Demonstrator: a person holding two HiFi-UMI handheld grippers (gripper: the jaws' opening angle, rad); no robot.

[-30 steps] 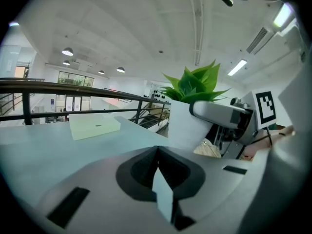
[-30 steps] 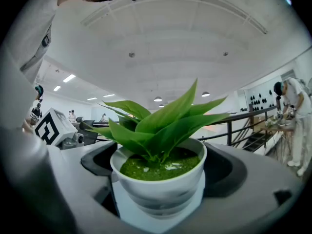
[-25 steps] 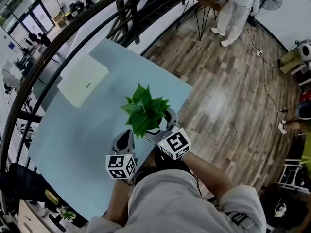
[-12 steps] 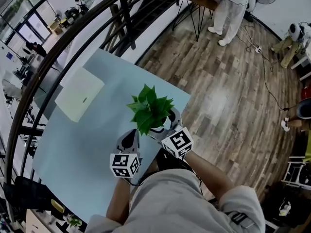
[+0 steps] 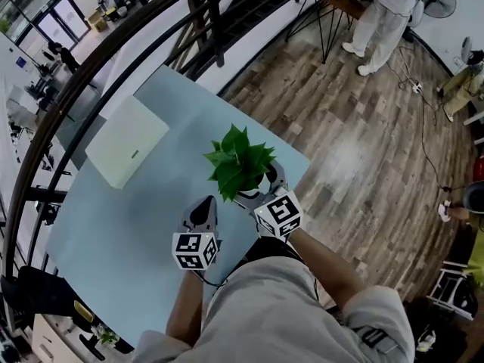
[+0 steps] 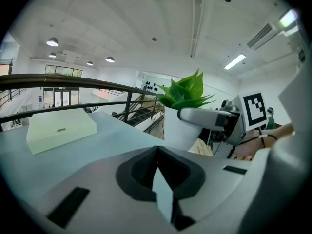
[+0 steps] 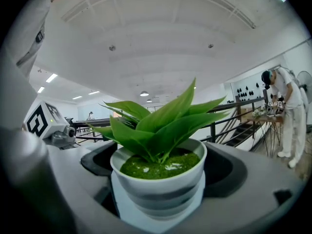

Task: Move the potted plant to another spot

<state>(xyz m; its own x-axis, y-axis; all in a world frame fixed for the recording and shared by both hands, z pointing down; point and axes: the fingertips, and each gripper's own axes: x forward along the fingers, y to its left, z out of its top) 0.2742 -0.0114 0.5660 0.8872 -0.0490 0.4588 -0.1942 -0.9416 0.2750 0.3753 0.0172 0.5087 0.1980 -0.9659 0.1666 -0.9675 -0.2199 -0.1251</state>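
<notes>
The potted plant [image 5: 240,165], green leaves in a white pot, stands near the right edge of the pale blue table [image 5: 113,225]. My right gripper [image 5: 263,191] is shut on the pot; in the right gripper view the pot [image 7: 161,191] fills the gap between the jaws of my right gripper [image 7: 158,172]. My left gripper [image 5: 205,212] hovers just left of the plant, shut with nothing in it. In the left gripper view its jaws meet in front of my left gripper [image 6: 158,167], and the pot [image 6: 176,130] stands ahead to the right. Whether the pot's base touches the table is hidden.
A flat pale green box [image 5: 127,141] lies at the table's far left. A dark curved railing [image 5: 113,59] runs behind the table. Wooden floor [image 5: 355,150] drops away past the right edge. A person [image 5: 386,13] stands at a distant desk.
The plant, held in my right gripper, has shifted a little towards the table's far right corner. My left gripper has moved along beside it, still shut.
</notes>
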